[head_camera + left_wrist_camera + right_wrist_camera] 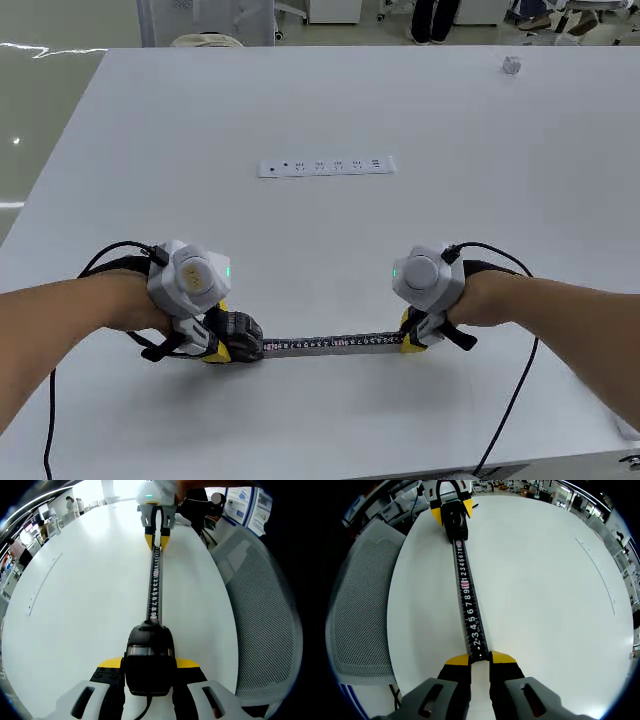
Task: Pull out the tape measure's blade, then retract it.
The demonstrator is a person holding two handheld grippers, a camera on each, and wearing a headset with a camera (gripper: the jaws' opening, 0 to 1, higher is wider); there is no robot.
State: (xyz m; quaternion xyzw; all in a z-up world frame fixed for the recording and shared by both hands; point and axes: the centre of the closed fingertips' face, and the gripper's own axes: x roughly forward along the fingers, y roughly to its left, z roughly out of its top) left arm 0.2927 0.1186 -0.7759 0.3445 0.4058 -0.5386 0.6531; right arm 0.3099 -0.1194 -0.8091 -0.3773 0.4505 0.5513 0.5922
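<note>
The black tape measure case (149, 657) sits between the yellow-tipped jaws of my left gripper (149, 666), which is shut on it; in the head view this case (238, 337) lies low on the white table under my left gripper (215, 345). The numbered blade (330, 344) runs flat across the table to my right gripper (415, 343). From the right gripper view the blade (467, 600) stretches away to the case (455, 520), and my right gripper (480, 659) is shut on the blade's end.
A white power strip (326, 166) lies mid-table beyond the grippers. A small white object (511, 65) rests at the far right. A mesh chair (260, 610) stands beside the table's near edge. Black cables trail from both grippers.
</note>
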